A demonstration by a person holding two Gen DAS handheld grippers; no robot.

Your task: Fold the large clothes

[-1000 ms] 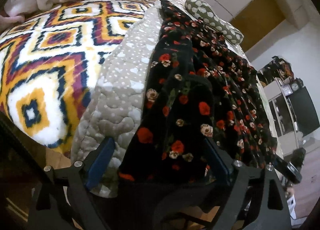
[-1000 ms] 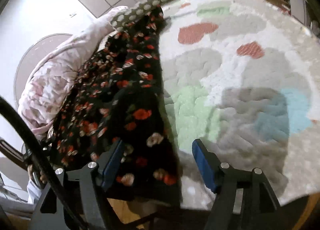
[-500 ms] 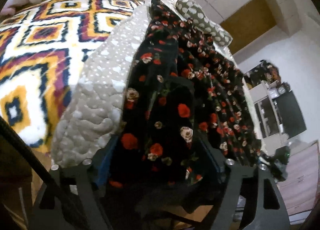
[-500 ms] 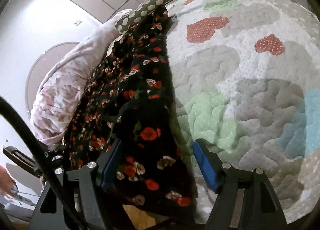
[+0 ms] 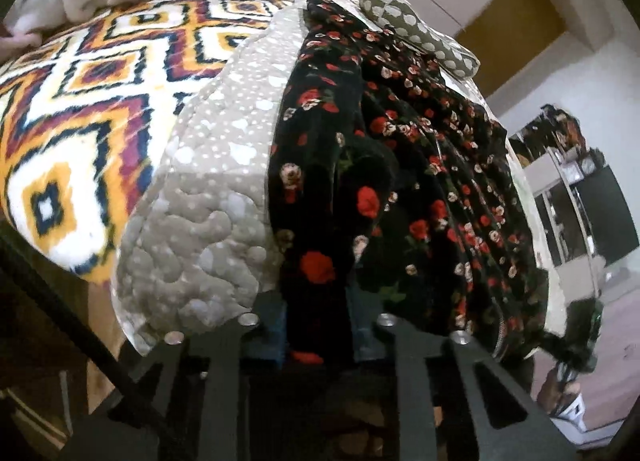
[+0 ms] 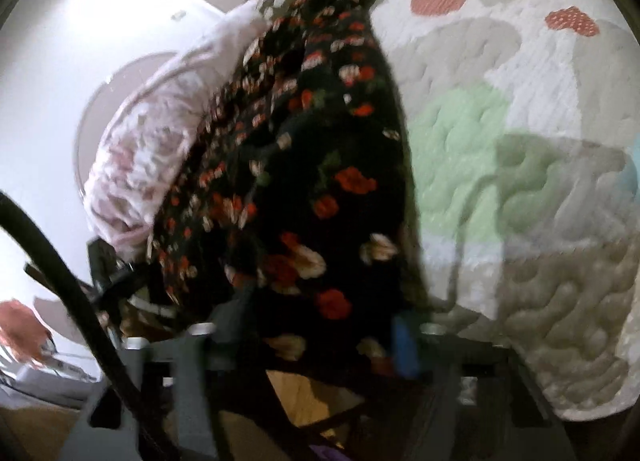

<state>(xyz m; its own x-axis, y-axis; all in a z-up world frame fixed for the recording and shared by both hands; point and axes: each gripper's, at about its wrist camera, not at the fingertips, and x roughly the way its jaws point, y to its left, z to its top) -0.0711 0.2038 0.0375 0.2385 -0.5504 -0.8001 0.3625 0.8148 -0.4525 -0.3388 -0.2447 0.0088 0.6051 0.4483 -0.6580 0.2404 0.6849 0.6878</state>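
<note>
Gripping one floral dress (image 5: 360, 197), two hand-held grippers (image 5: 318, 335) (image 6: 320, 325)

Floral dress (image 5: 372, 165): soft matt cloth. Quilt (image 5: 208, 229): stitched, puckered cotton. Patterned blanket (image 5: 80, 109): fuzzy fleece.

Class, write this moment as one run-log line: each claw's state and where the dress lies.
left claw: shut on dress hem | right claw: closing around hem, grip unclear | dress: lengthwise on quilt
</note>
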